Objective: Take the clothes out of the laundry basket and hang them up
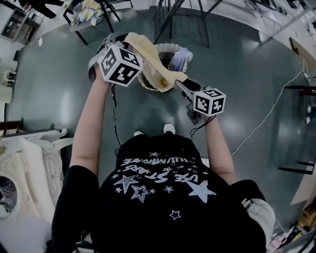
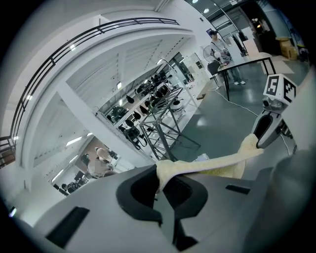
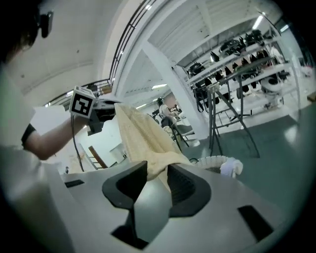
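A cream cloth (image 1: 148,54) stretches between both grippers above a white laundry basket (image 1: 174,46). My left gripper (image 1: 117,39) is raised at the upper left, shut on one end of the cloth (image 2: 212,165), which is pinched between its pads (image 2: 162,185). My right gripper (image 1: 181,85) is lower, at the cloth's other end. Its jaws (image 3: 157,173) stand apart, and the cloth (image 3: 143,138) lies loosely between their tips. A pale lavender garment (image 1: 180,58) lies in the basket (image 3: 215,160).
A metal drying rack (image 1: 173,15) stands beyond the basket, also in the gripper views as a grey frame (image 2: 165,128). A chair with clothes (image 1: 89,12) is at the back left. A white cable (image 1: 266,116) crosses the floor at the right. White furniture (image 1: 34,158) stands at the left.
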Demonstrator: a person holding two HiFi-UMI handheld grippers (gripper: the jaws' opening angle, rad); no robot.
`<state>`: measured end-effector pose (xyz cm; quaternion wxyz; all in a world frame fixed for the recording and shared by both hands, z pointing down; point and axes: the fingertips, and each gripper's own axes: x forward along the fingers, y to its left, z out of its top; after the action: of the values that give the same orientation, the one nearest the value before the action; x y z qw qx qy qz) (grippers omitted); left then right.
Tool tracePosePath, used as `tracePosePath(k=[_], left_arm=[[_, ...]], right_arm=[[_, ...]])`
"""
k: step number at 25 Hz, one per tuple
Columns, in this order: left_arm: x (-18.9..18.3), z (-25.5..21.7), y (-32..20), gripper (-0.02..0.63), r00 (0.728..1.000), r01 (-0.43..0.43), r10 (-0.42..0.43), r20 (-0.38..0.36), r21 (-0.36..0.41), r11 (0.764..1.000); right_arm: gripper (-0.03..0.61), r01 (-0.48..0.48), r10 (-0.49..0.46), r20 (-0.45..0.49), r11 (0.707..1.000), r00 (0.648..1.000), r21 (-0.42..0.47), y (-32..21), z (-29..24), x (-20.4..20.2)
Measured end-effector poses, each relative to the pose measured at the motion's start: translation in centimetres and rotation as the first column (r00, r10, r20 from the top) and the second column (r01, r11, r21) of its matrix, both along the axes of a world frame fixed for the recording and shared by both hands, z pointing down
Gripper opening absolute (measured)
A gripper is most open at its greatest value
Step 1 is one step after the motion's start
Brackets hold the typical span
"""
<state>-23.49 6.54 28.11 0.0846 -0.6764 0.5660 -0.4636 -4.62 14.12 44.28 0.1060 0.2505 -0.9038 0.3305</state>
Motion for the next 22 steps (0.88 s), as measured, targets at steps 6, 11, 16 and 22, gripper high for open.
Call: tracePosePath(k=[6, 11, 16, 22], left_arm=[[-0.9, -0.1, -0.1, 0.02, 1.0, 0.01, -0.01, -0.017, 0.005, 1.0], [-1.5, 0.6, -0.2, 0.021, 0.999, 0.021, -0.021, -0.031, -0.004, 1.0], [-1.6, 0.8, -0.8, 0.021, 0.999, 0.027, -0.028, -0.034, -0.008, 1.0], [-1.7, 0.1, -1.1, 0.02, 0.999, 0.036, -0.036, -0.033, 0.002, 0.999]], right_arm=[[0.132, 0.036, 0.047, 0.248, 0.947, 0.968, -0.319, 1.2, 0.6, -1.1], [0.141, 0.031, 0.167, 0.337, 0.86, 0.927, -0.509, 2.4, 1.6, -1.3], [0.28, 0.082, 0.158, 0.382, 0.837, 0.91, -0.541, 3.5, 2.3, -1.0], [0.288, 0.133, 0.039, 0.373, 0.896, 0.927, -0.424, 4.4, 1.7, -2.2]])
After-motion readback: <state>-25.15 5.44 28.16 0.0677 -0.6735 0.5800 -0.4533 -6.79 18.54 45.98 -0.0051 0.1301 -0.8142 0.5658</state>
